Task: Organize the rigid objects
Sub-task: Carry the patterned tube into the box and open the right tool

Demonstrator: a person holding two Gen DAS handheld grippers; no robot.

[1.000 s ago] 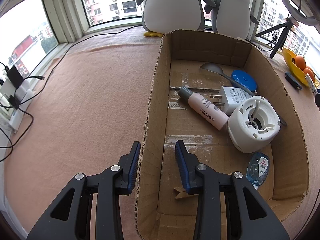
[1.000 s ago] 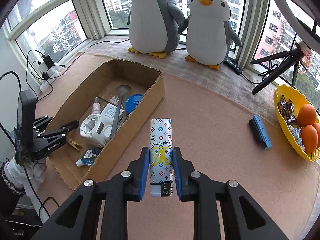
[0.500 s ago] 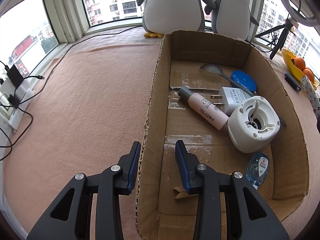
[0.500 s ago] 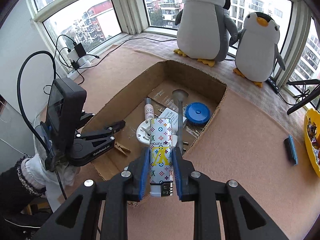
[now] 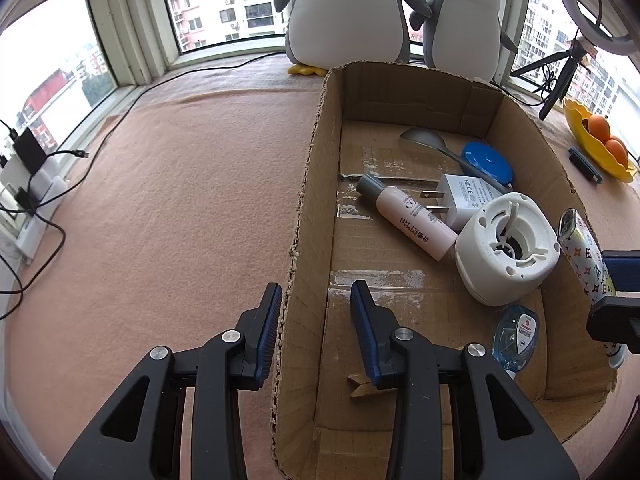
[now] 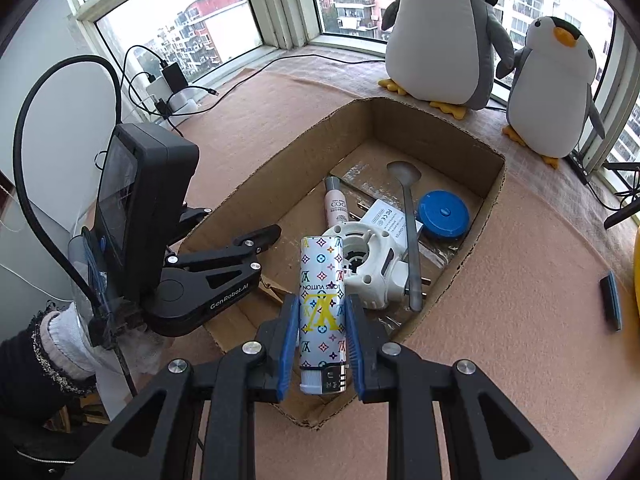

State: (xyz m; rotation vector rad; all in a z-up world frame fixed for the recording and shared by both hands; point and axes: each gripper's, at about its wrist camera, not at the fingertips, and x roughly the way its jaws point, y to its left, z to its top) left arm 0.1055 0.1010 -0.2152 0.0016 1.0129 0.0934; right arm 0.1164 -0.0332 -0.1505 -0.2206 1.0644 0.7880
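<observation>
Here the pink felt-covered table [image 5: 180,184] spreads widest, with two plush penguins [image 6: 444,36] standing at its far edge by the window. On it sits the open cardboard box [image 5: 516,144], its near left wall caught between the left gripper [image 5: 316,330] pads: one blue pad lies outside the wall and one inside, closed against the cardboard. In the right wrist view that same tool reaches over the box's left wall, carried by a hand in a white glove and dark sleeve [image 6: 44,364].

Inside the box lie a white round plastic housing [image 5: 506,250], a pink bottle [image 5: 408,216] lying on its side, a white plug adapter [image 5: 464,198] just beside it, a metal spoon [image 5: 424,140] whose handle crosses the adapter, a blue round tape measure [image 5: 486,162], a small clear blue dispenser [image 5: 516,330] near the front right corner, and a wooden clothespin [image 5: 362,384] by the left gripper's inner finger.

The right gripper [image 6: 322,330] is clamped on the patterned lighter [image 6: 322,304], pads pressed to its two long sides, held upright over the box's near edge.
</observation>
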